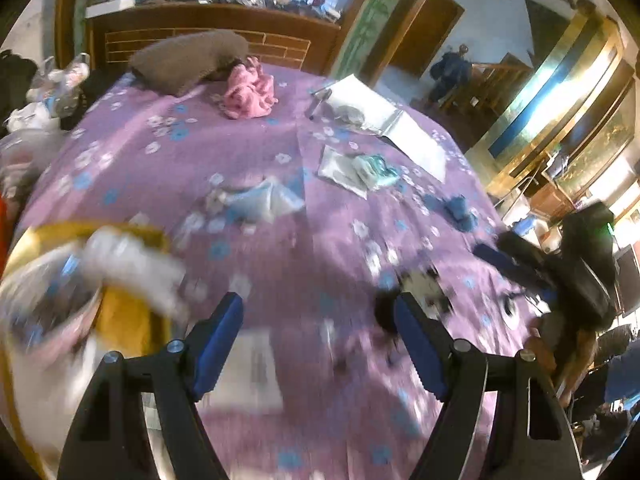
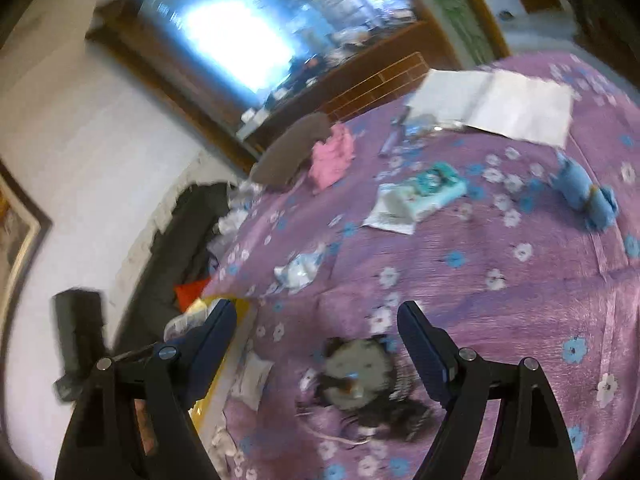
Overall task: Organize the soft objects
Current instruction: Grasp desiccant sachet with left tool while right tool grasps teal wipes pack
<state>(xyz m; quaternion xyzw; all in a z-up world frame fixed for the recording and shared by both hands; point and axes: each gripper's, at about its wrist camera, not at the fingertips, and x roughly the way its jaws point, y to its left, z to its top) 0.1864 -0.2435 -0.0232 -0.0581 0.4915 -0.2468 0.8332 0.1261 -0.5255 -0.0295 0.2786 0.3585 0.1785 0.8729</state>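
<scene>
Jaws of both grippers gape empty over the purple bedspread [image 1: 280,280].

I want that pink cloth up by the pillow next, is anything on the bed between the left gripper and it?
Only the crumpled blue-white packet lies roughly between the open left gripper and the pink cloth.

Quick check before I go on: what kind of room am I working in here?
Most likely a bedroom: a bed with a purple floral bedspread, a wooden headboard behind it, and a brown pillow at its head.
</scene>
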